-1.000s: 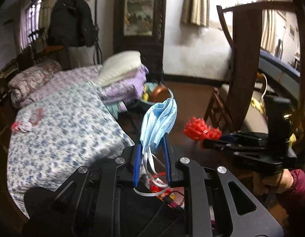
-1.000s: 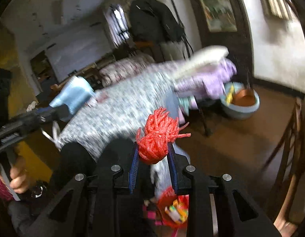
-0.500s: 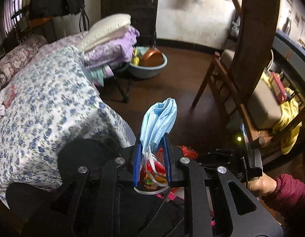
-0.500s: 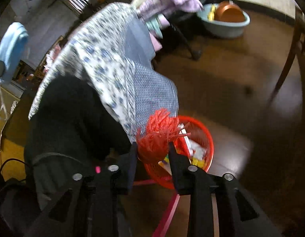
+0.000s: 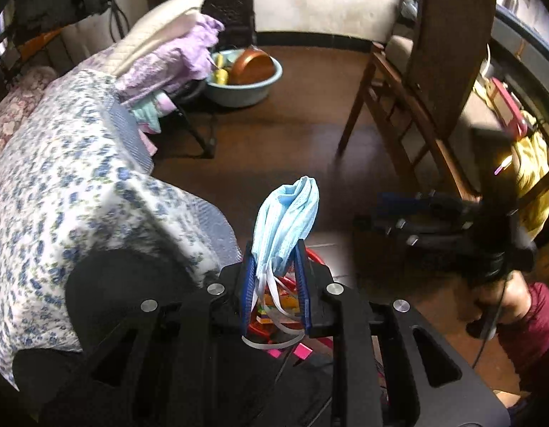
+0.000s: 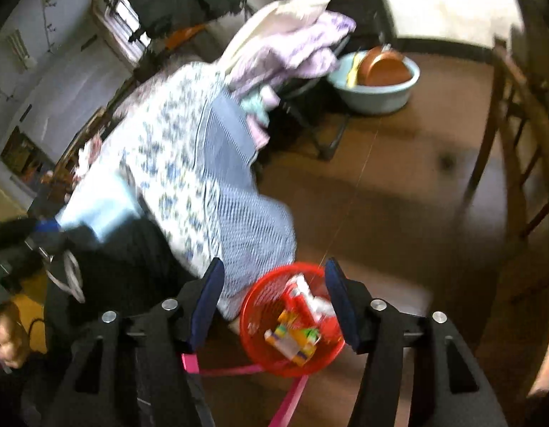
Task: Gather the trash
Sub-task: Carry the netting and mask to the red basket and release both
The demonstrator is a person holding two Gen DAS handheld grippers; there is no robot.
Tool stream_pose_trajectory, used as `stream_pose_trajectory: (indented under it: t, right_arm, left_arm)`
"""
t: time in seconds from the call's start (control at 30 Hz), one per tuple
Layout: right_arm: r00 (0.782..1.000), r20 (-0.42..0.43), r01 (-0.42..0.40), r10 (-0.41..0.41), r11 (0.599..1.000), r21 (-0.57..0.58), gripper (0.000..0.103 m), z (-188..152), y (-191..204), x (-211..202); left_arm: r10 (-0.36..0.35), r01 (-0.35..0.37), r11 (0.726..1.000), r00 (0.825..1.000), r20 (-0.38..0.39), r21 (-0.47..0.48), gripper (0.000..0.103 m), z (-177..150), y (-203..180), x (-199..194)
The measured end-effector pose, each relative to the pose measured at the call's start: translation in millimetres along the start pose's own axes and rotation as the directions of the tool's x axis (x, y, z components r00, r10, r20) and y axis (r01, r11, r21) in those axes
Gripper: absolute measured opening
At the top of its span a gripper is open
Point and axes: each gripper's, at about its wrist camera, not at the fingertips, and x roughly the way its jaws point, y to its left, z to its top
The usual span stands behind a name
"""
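My left gripper [image 5: 274,267] clenches a crumpled light-blue paper face mask [image 5: 288,219], its white ear loops dangling directly above the round red plastic mesh waste basket [image 6: 292,320] on the brown floor. My right gripper [image 6: 274,302] is spread wide and empty over that basket, which holds colourful wrappers. A bed under a blue-flowered white cover [image 5: 61,178] stands just beside the basket.
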Motion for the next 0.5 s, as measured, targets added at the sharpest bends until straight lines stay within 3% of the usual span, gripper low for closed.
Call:
stream_pose_trajectory:
  t: [0.27,0.33,0.4,0.5]
  right_arm:
    - [0.999,0.046,0.023,-0.023,1.0,-0.009,0.06,9,-8,-13]
    - [0.999,0.042,0.019,-0.019,1.0,0.0,0.06,8,-12,-14]
    - [0.999,0.039,0.018,-0.018,1.0,0.005,0.06,6,-12,-13]
    - [0.999,0.03,0.011,-0.011,1.0,0.014,0.06,4,-14,-11]
  left_arm:
    - [-0.027,0.032,0.999,0.995,-0.096,0.045,0.026,3,-16,36]
    - [-0.022,0.029,0.998,0.992,-0.124,0.055,0.04,3,-18,44]
    - [-0.002,0.01,0.998,0.992,-0.123,0.062,0.067,2,-20,45]
    - [0.024,-0.019,0.998,0.996,-0.089,0.052,0.077,5,-17,39]
